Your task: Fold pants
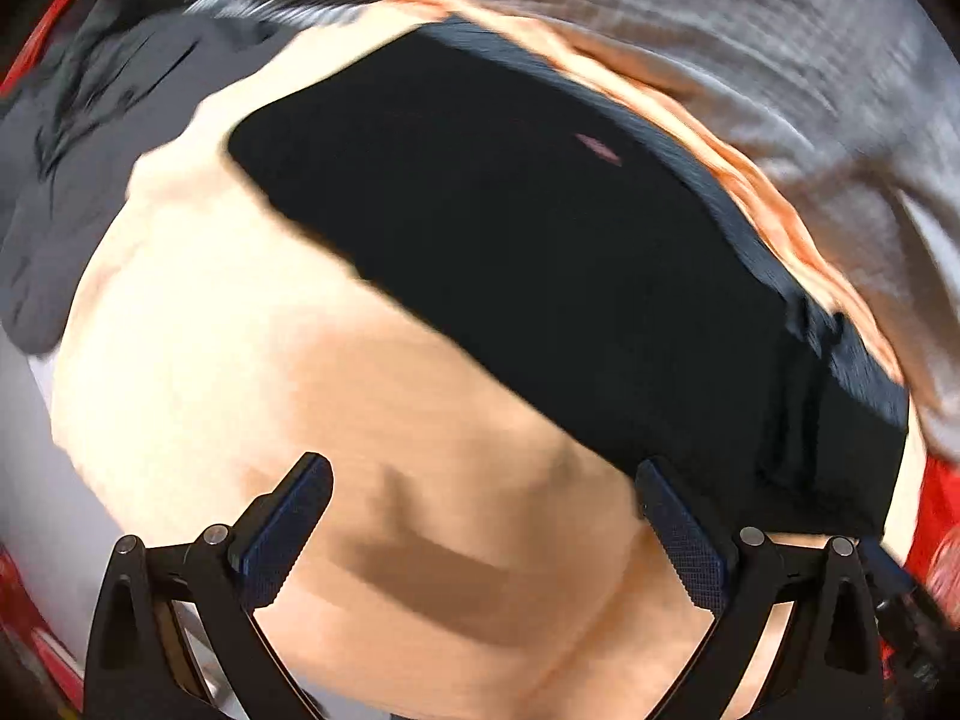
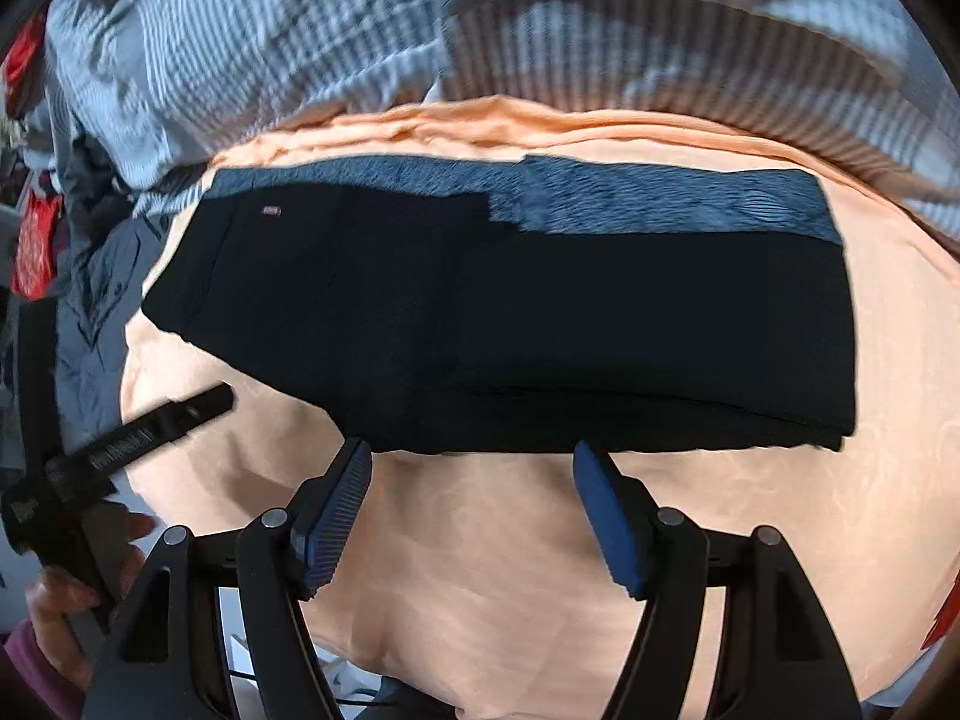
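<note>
Black pants (image 2: pixel 492 312) lie folded into a long flat rectangle on a peach sheet (image 2: pixel 492 570); a fuzzy blue-grey inner lining shows along the far edge. A small pink label sits near the left end. In the left wrist view the pants (image 1: pixel 540 252) run diagonally, blurred. My left gripper (image 1: pixel 483 474) is open and empty, its right finger (image 1: pixel 678 528) at the pants' near edge. My right gripper (image 2: pixel 474 456) is open and empty, fingertips just short of the pants' near edge. The left gripper also shows at the left of the right wrist view (image 2: pixel 156 420).
A rumpled blue-and-white checked blanket (image 2: pixel 360 30) lies behind the pants. Grey fabric (image 1: pixel 78 168) is heaped at the left. Red items (image 2: pixel 36 228) sit at the far left. The peach sheet's edge drops off near the bottom of both views.
</note>
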`<state>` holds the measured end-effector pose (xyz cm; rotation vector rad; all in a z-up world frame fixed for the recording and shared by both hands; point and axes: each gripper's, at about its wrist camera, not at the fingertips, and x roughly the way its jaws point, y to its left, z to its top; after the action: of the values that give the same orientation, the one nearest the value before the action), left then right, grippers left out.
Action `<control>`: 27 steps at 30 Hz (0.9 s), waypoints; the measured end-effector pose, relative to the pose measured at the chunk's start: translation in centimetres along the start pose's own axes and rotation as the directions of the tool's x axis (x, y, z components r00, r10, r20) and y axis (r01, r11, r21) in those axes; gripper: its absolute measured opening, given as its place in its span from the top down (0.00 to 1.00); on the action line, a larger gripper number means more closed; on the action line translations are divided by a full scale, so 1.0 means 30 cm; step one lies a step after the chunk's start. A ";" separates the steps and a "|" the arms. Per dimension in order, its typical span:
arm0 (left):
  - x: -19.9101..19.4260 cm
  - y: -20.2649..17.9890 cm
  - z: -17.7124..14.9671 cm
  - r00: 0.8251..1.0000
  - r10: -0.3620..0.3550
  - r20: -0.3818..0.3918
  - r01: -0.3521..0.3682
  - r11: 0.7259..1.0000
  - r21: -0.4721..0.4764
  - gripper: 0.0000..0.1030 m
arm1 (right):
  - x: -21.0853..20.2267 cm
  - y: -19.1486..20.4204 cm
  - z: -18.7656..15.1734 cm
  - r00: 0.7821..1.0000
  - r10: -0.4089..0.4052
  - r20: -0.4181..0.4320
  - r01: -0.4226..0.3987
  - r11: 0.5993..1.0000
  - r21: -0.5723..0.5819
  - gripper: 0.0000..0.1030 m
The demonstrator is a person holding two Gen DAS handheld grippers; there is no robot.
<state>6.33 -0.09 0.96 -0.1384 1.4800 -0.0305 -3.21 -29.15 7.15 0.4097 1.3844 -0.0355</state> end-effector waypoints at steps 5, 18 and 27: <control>-0.022 0.160 0.077 0.998 -0.028 0.060 0.036 0.990 -0.139 0.01 | 0.071 0.041 0.026 0.998 -0.066 -0.024 0.065 0.997 -0.029 0.29; 0.100 0.227 0.263 0.958 -0.258 0.124 0.279 0.938 -0.206 0.02 | 0.277 0.030 0.092 0.991 -0.079 -0.111 0.080 0.997 0.003 0.11; 0.158 0.233 0.312 0.857 -0.482 0.180 0.514 0.823 -0.241 0.02 | 0.282 0.042 0.084 0.990 -0.080 -0.118 0.075 0.996 -0.050 0.09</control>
<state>15.61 7.04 -3.72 -0.7522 1.2935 -0.2345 1.16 -26.92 -0.31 0.3245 1.5169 -0.0440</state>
